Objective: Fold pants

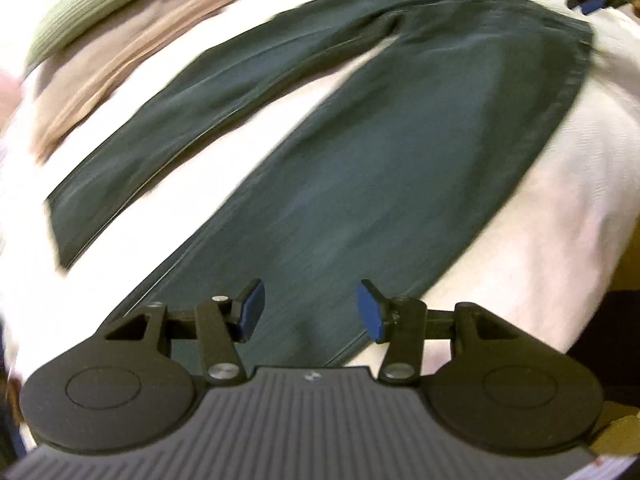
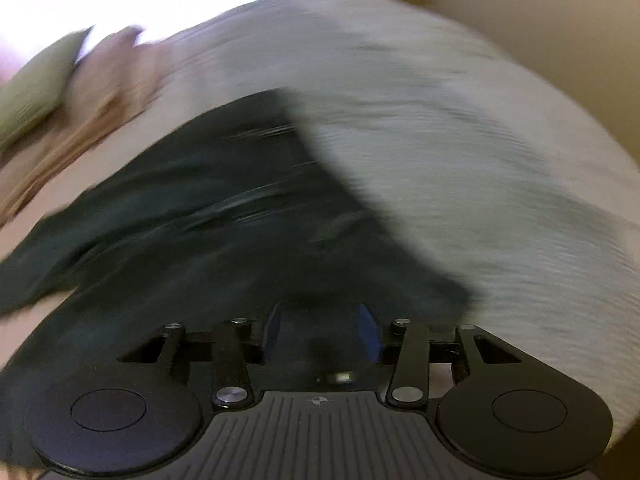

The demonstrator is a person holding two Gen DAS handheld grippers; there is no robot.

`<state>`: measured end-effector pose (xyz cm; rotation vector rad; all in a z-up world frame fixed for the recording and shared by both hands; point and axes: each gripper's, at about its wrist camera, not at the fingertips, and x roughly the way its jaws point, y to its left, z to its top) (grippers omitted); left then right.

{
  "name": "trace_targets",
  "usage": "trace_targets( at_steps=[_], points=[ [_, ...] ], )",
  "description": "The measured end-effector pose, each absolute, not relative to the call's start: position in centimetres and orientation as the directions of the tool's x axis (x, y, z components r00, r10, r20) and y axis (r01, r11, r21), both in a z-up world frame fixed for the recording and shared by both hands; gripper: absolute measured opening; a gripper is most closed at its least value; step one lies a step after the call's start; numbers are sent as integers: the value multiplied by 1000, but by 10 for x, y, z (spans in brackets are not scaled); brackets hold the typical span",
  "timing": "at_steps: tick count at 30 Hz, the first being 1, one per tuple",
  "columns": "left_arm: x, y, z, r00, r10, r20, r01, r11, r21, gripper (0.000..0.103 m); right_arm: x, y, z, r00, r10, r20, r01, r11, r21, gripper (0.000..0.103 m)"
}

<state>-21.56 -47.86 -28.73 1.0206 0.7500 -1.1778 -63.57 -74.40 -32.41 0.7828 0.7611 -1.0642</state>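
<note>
The dark pants (image 1: 340, 152) are lying flat on the white bed (image 1: 580, 184), legs splayed toward 8 o'clock. The left claw (image 1: 310, 308) is hovering spread over the near leg's hem; the right claw (image 2: 322, 332) is hanging spread above the waistband. Both frames are blurred. Judging by this, the first fold is starting: each claw needs to pinch an edge.

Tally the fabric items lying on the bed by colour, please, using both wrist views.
Dark green cotton pants, spread flat with both legs apart: 1
Pale green ribbed pillow: 1
Tan folded cloth beside the pillow: 1
White bed cover under them all: 1
Total: 4
</note>
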Motion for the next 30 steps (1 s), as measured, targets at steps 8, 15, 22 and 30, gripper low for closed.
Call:
trace_targets(
  at_steps=[8, 15, 22, 30],
  points=[
    [-61, -453, -271, 312, -397, -863, 949, 165, 267, 46, -451, -719, -309, 407, -391, -826, 820, 554, 142, 52],
    [67, -483, -313, 371, -443, -816, 911, 1, 413, 46, -338, -722, -324, 370, -386, -845, 803, 590, 82, 53],
    [133, -506, -405, 410, -443, -797, 769, -302, 564, 39, -239, -729, -376, 359, -342, -868, 746, 664, 48, 54],
    [170, -498, -412, 398, -520, -756, 700, -360, 616, 7, -134, -720, -417, 409, -296, -863, 652, 756, 50, 54]
  ],
)
